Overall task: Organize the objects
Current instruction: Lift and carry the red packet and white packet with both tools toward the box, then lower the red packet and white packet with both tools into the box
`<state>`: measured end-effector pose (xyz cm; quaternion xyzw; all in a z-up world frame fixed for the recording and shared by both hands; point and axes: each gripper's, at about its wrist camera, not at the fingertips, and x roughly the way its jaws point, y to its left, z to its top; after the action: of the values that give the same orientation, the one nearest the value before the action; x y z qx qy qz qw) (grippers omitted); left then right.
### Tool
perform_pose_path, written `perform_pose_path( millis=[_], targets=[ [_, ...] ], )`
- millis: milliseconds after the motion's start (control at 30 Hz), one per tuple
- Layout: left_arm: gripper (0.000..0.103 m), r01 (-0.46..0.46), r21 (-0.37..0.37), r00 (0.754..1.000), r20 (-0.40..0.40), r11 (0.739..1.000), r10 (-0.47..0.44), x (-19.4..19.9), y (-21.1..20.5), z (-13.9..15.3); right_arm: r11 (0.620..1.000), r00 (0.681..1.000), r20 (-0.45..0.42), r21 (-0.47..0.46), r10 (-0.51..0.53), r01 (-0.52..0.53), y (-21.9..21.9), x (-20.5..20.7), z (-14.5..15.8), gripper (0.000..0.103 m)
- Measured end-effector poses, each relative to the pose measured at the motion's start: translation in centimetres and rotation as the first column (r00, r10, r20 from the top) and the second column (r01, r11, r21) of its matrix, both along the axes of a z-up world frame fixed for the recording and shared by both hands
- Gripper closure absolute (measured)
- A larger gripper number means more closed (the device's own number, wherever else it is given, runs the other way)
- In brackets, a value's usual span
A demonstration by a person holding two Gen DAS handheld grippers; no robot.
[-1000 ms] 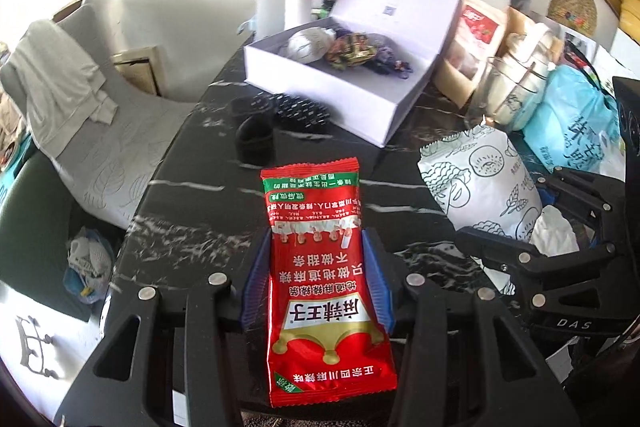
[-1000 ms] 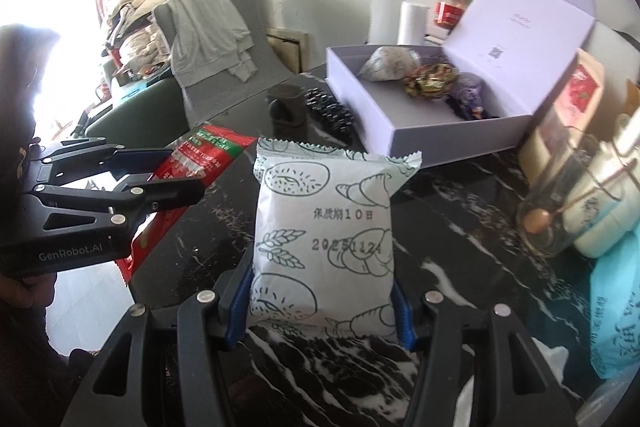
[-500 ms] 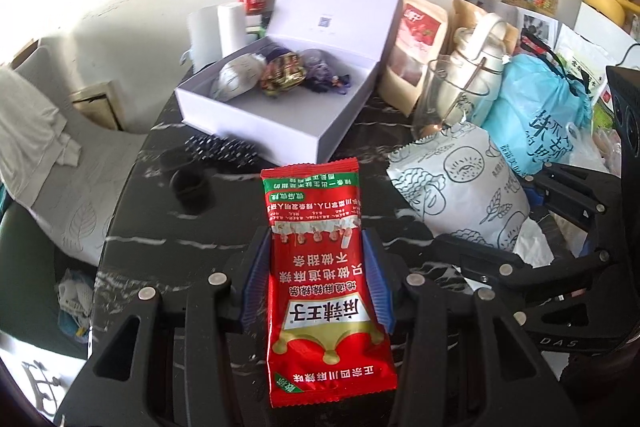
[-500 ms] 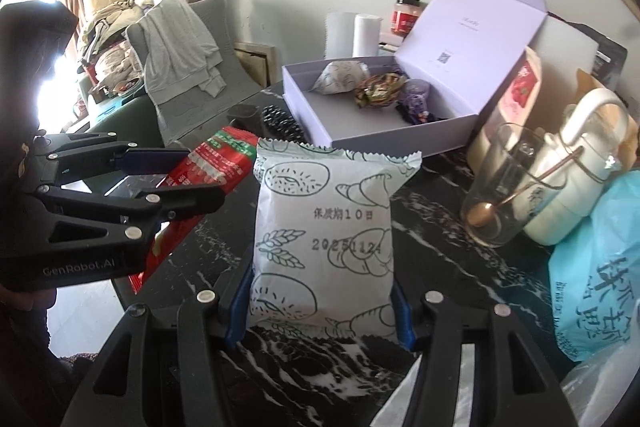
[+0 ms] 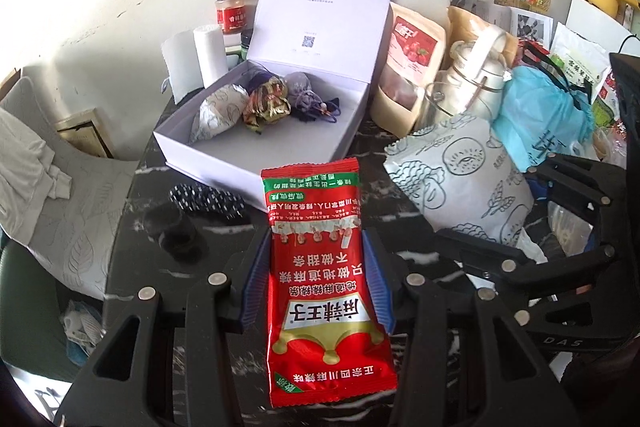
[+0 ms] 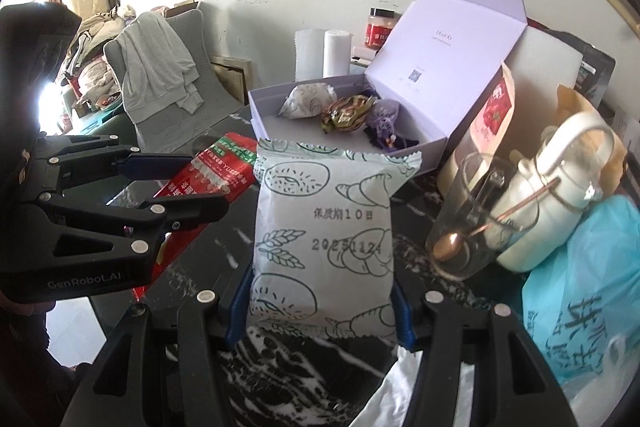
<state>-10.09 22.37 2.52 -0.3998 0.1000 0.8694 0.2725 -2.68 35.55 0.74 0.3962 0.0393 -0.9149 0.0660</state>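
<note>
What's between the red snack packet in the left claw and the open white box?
Nothing visible. The red foil snack packet is held above the black marble table, facing the open white cardboard box; its right half is bare.

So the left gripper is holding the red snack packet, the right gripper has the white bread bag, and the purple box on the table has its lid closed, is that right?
Not quite: the purple box has its lid open, standing upright, as the left wrist view shows. The rest holds: the left gripper is holding the red snack packet and the right gripper has the white bread bag.

We see our left gripper (image 5: 316, 267) clamping a red sachet (image 5: 322, 279) between its jaws; beyond them, an open white box (image 5: 276, 143).
</note>
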Motion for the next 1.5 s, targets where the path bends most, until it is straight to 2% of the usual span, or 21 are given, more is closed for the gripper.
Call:
perform_pose_path(
  millis=[233,733,1233,1500],
  targets=[
    [0.06,0.01,-0.019,1.0,-0.017,1.0,-0.01,-3.4,1.0,1.0,1.0,1.0,-0.019,0.008,-0.018,0.018,0.9,-2.5,1.0,0.046],
    [0.06,0.016,-0.035,1.0,-0.023,0.999,-0.017,-10.4,2.3,1.0,1.0,1.0,-0.022,0.013,-0.022,0.022,1.8,-8.6,1.6,0.046],
    [0.06,0.02,-0.029,0.999,0.04,0.999,-0.019,-16.6,3.1,-2.5,1.0,1.0,0.021,0.014,0.016,-0.017,1.6,-14.7,-0.1,0.046],
    [0.059,0.028,-0.033,0.999,0.045,0.999,-0.026,-19.3,4.0,-3.9,1.0,0.999,0.051,0.008,0.006,-0.006,2.2,-17.4,-1.4,0.046]
  ],
)
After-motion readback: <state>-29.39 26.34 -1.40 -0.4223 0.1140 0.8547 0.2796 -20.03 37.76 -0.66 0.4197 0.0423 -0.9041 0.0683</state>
